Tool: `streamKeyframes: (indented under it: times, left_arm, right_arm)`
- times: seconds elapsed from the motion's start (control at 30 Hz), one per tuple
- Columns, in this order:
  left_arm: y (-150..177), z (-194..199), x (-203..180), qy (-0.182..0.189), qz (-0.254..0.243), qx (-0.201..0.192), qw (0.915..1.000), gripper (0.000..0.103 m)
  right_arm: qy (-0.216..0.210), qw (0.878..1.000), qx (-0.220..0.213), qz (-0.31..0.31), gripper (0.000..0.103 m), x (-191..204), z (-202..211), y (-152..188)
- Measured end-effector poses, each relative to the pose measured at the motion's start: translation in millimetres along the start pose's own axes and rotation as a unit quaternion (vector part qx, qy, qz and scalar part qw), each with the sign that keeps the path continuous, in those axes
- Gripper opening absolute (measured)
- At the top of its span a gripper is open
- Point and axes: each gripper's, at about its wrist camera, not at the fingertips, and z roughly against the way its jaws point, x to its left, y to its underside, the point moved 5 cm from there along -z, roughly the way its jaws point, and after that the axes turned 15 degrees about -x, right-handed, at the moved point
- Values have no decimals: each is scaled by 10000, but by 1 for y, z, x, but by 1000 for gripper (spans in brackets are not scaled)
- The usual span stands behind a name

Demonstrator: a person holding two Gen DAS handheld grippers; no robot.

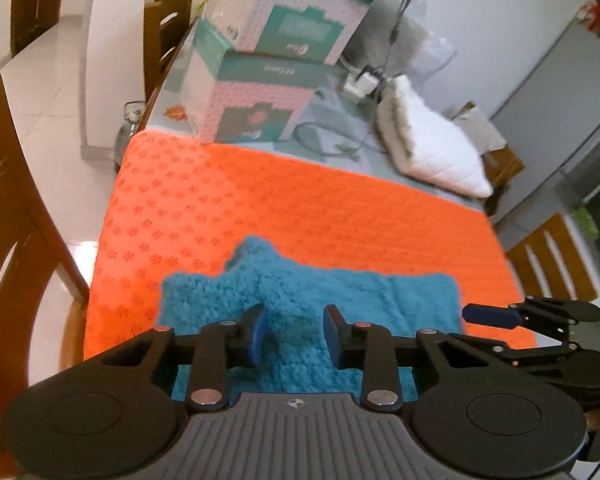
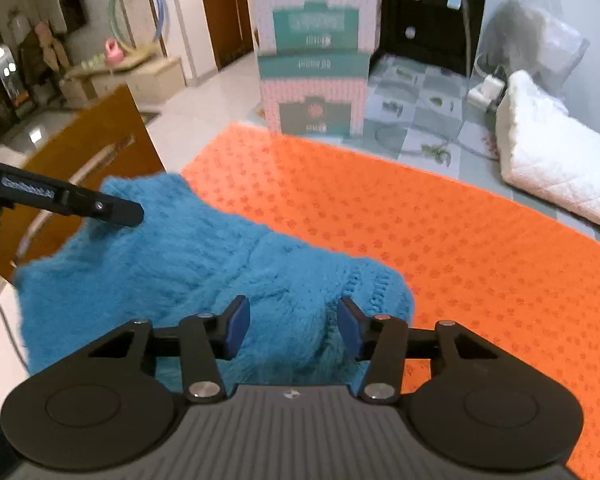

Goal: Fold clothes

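A fluffy blue knit sweater (image 1: 380, 300) (image 2: 160, 260) lies bunched on the near part of an orange dotted mat (image 1: 260, 200) (image 2: 420, 220). My left gripper (image 1: 296, 332) has its jaws narrowed around a raised fold of the knit. From the right wrist view its tip (image 2: 134, 214) sits on the sweater's far left corner, which hangs past the mat edge. My right gripper (image 2: 292, 326) holds a mound of knit next to the ribbed hem, with fabric filling the gap between its pads. In the left wrist view it (image 1: 472, 314) sits at the sweater's right edge.
Two stacked pink and teal boxes (image 1: 268, 60) (image 2: 314, 60) stand behind the mat. A folded white quilt (image 1: 432, 144) (image 2: 552, 168) and a cable (image 1: 324, 140) lie at the back right. Wooden chairs (image 1: 12, 220) (image 1: 552, 264) flank the table.
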Motion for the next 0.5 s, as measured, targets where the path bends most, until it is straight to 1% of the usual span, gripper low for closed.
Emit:
streamKeyframes:
  times: [0.07, 0.13, 0.17, 0.23, 0.3, 0.33, 0.37, 0.43, 0.5]
  left_arm:
    - [6, -11, 10, -156, 108, 97, 9998, 30]
    - [13, -21, 21, -224, 226, 99, 9994, 29]
    - [16, -26, 26, -212, 303, 82, 9993, 29]
    - [16, -25, 33, -56, 560, 22, 9984, 29]
    - [10, -11, 36, 213, 857, 19, 9961, 30]
    - [6, 1, 36, 360, 906, -52, 9952, 31]
    - [3, 14, 36, 479, 921, -121, 9945, 35]
    - [0, 41, 37, 577, 794, -223, 9949, 37]
    - [4, 62, 39, 558, 665, -220, 9960, 37]
  right_arm:
    - [122, 9996, 216, 108, 54, 1, -18, 10]
    - [178, 9992, 355, 8, 54, -2, -34, 18]
    - [179, 9992, 358, -17, 54, -3, -37, 20]
    - [164, 9993, 343, -8, 54, -3, -38, 21]
    - [123, 9995, 287, 24, 54, -1, -28, 15]
    - [80, 9997, 218, 69, 54, 1, -18, 11]
    - [16, 9998, 158, 113, 54, 4, -7, 8]
    - [-164, 9997, 73, 162, 54, 9, 16, 6]
    - [-368, 9992, 65, 134, 54, 16, 38, 9]
